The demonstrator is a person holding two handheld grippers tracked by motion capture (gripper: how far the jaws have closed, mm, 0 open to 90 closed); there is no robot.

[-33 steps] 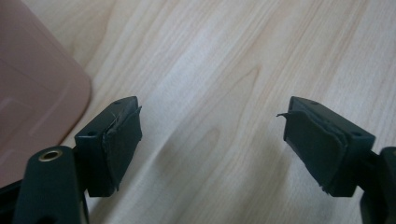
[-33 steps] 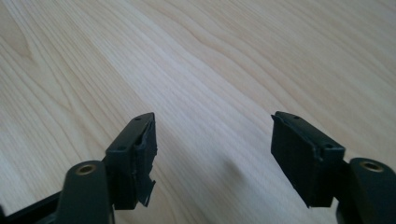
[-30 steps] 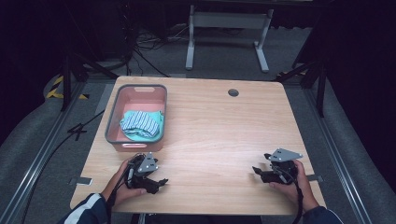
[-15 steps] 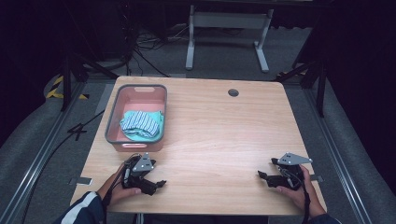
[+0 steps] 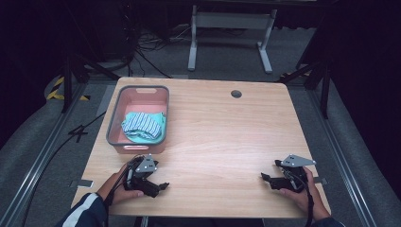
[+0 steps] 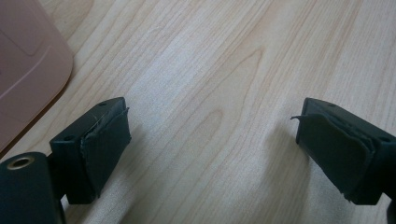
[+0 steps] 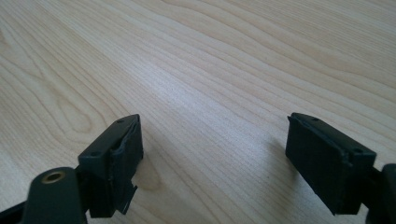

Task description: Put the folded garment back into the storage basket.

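Both the left hand-held gripper [image 5: 158, 185] and right hand-held gripper [image 5: 266, 178] have just been opening, empty-jawed over the table [image 5: 227, 137], leaving the cloth [image 5: 142, 125] in the basket [image 5: 116, 123], apparently done.

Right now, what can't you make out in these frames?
- Folded striped cloth in the pink basket, high view: its kind and whatever lies beneath are hidden by its own folds and the basket walls.
- Basket in the left gripper view: cut off by the picture's edge.
- Right tool, high view: tips too small and dark; the right gripper view shows the jaws apart over bare table.
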